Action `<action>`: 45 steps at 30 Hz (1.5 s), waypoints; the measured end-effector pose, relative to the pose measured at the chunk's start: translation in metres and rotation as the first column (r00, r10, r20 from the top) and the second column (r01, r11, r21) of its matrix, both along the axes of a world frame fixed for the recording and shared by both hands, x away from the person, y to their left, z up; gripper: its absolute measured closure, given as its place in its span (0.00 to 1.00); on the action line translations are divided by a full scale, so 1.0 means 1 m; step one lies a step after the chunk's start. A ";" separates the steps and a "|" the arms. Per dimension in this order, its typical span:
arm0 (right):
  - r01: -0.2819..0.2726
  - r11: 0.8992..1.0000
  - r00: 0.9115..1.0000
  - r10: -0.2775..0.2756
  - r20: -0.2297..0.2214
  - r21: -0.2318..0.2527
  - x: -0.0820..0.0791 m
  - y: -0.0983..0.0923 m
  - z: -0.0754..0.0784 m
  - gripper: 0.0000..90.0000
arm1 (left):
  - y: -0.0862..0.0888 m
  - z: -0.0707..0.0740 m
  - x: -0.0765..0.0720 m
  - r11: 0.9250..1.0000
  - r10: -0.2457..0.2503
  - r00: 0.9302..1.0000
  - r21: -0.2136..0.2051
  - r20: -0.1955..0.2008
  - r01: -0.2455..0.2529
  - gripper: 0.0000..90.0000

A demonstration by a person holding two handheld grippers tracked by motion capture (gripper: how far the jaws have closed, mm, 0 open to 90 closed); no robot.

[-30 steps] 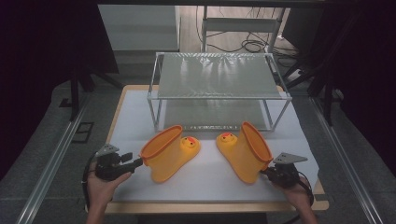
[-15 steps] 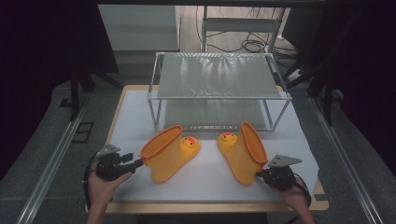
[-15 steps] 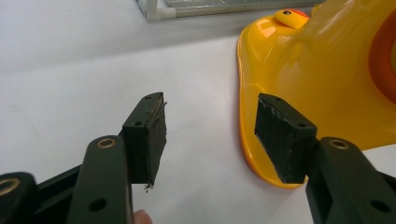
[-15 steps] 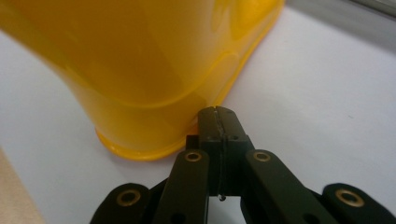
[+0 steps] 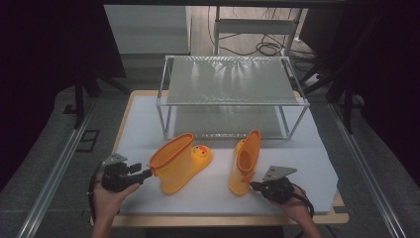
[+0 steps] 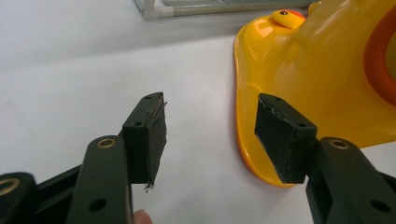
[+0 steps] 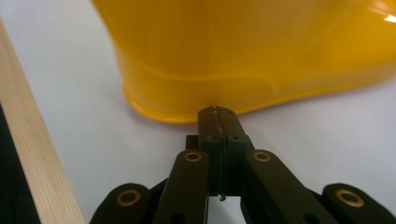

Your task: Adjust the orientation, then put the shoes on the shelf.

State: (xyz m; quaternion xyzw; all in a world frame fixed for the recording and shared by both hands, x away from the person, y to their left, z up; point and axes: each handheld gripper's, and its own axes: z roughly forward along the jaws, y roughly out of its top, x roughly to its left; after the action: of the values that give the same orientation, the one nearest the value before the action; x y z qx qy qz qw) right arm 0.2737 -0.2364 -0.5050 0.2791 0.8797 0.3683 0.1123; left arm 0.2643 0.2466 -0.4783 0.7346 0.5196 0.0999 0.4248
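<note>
1. White table [image 5: 307,163], carrying wire rack [image 5: 233,82] at the back.
2. Two yellow rubber boots lying in front of the rack: left boot [image 5: 181,166] toe toward rack, right boot [image 5: 244,163] on its side.
3. Probably light, hollow, smooth and a bit slippery; walls likely flex, so best taken at the orange cuff or the sole edge.
4. Left gripper [image 6: 210,135] spread wide beside the left boot's sole, gripping nothing.
5. Right gripper [image 7: 218,126] clenched, empty, tips against the right boot's sole edge.

A white-covered worktop [image 5: 307,163] carries two yellow boots, one [image 5: 181,163] just ahead of the left hand-held gripper [image 5: 146,173], the other [image 5: 245,161] touching the right hand-held gripper [image 5: 253,186], with a wire rack [image 5: 230,94] beyond both.
</note>
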 end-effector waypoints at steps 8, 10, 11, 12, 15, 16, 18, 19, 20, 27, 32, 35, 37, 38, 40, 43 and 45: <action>-0.052 0.999 0.998 0.052 0.021 -0.003 0.010 0.038 -0.002 1.00 | 0.000 -0.002 0.000 1.000 -0.002 1.000 0.003 -0.012 0.002 0.48; -0.051 0.999 0.998 0.051 0.023 -0.003 0.010 0.040 -0.002 0.99 | 0.000 -0.002 0.000 1.000 -0.002 1.000 0.002 -0.013 0.002 0.48; -0.053 0.999 0.998 0.053 0.029 -0.003 0.009 0.040 -0.002 0.98 | 0.000 -0.002 0.000 1.000 -0.002 1.000 0.002 -0.013 0.002 0.48; -0.056 0.998 0.998 0.056 0.030 -0.006 0.009 0.040 -0.002 0.96 | 0.000 -0.002 0.000 1.000 -0.001 1.000 0.001 -0.012 0.001 0.48; -0.036 0.999 0.998 0.036 0.042 0.004 0.005 0.033 0.001 0.94 | 0.001 0.000 -0.001 1.000 0.000 1.000 -0.004 -0.008 0.000 0.48; -0.019 1.000 0.999 0.018 0.049 0.014 0.004 0.027 0.003 0.92 | 0.001 0.000 -0.001 1.000 0.000 1.000 -0.005 -0.008 0.000 0.48; 0.020 0.999 0.998 -0.022 0.060 0.035 0.003 0.015 0.006 0.88 | 0.002 0.000 -0.001 1.000 0.001 1.000 -0.006 -0.008 -0.001 0.48; 0.050 0.997 0.997 -0.054 0.062 0.052 0.003 0.008 0.006 0.85 | 0.002 0.000 -0.001 1.000 0.001 1.000 -0.007 -0.008 -0.001 0.48; 0.082 0.994 0.994 -0.087 0.064 0.066 0.003 0.000 0.007 0.81 | 0.002 0.000 -0.001 1.000 0.000 1.000 -0.008 -0.008 -0.001 0.48; 0.245 0.959 0.967 -0.252 0.030 0.144 0.002 -0.040 0.006 0.61 | 0.001 0.000 -0.001 1.000 0.000 1.000 -0.008 -0.011 0.000 0.48; 0.288 0.943 0.955 -0.295 0.022 0.165 0.004 -0.044 0.008 0.55 | -0.001 0.001 0.000 1.000 -0.011 1.000 -0.008 -0.010 0.011 0.48; 0.309 0.934 0.948 -0.317 0.013 0.180 0.005 -0.049 0.006 0.54 | -0.002 0.000 0.000 1.000 -0.010 1.000 -0.007 -0.013 0.010 0.48; 0.318 0.929 0.946 -0.325 0.009 0.187 0.005 -0.051 0.005 0.54 | -0.001 0.000 0.000 1.000 -0.010 1.000 -0.005 -0.014 0.009 0.48; 0.320 0.928 0.945 -0.327 0.008 0.189 0.005 -0.052 0.005 0.54 | -0.001 0.001 0.000 1.000 -0.009 1.000 -0.006 -0.013 0.009 0.48; 0.323 0.927 0.944 -0.330 0.010 0.191 0.005 -0.053 0.006 0.53 | -0.001 0.002 0.000 1.000 -0.009 1.000 -0.008 -0.008 0.009 0.48; 0.331 0.924 0.941 -0.338 0.005 0.190 0.005 -0.055 0.005 0.53 | 0.000 0.003 0.000 1.000 -0.008 1.000 -0.007 -0.008 0.008 0.48; 0.346 0.916 0.935 -0.354 0.001 0.201 0.003 -0.058 0.005 0.53 | 0.002 0.006 0.000 1.000 -0.020 1.000 -0.011 -0.015 0.020 0.50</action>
State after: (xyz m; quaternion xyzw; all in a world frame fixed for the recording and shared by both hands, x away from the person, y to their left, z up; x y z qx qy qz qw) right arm 0.2772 -0.2948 -0.5000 0.4347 0.7724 0.4329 0.1646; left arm 0.2646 0.2483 -0.4727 0.7381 0.5159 0.0872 0.4259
